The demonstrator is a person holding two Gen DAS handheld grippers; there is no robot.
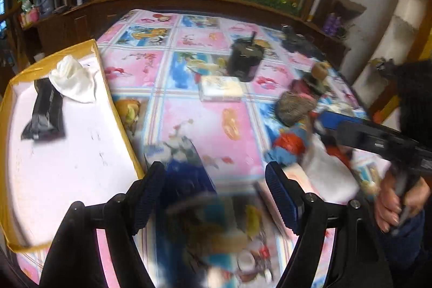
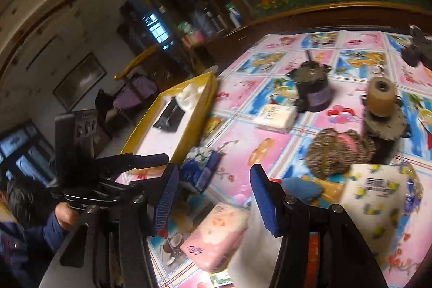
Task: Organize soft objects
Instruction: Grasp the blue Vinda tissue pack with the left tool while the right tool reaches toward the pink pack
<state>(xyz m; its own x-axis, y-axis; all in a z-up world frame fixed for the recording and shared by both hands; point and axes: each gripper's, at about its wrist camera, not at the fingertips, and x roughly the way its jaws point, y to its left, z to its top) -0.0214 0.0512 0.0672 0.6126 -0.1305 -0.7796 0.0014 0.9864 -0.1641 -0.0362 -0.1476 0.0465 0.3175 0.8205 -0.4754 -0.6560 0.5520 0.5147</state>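
Note:
A yellow-rimmed tray (image 1: 102,66) at the table's left holds a white cloth (image 1: 74,78) and a black packet (image 1: 46,112); it also shows in the right wrist view (image 2: 186,136). My left gripper (image 1: 216,193) is open and empty, just above a blue tissue pack (image 1: 183,166) beside the tray. My right gripper (image 2: 213,196) is open and empty above a pink tissue pack (image 2: 216,236). The blue pack (image 2: 201,166) lies just beyond it. A brown knitted item (image 2: 334,153), a white lemon-print pack (image 2: 378,204) and a white tissue pack (image 2: 275,118) lie on the table.
A black pot (image 2: 313,93) and a tan spool on a dark stand (image 2: 382,109) stand mid-table. A dark tool (image 2: 415,47) lies at the far right. The pink and blue patterned tablecloth (image 1: 205,126) covers the table. A wooden cabinet (image 1: 189,4) runs behind.

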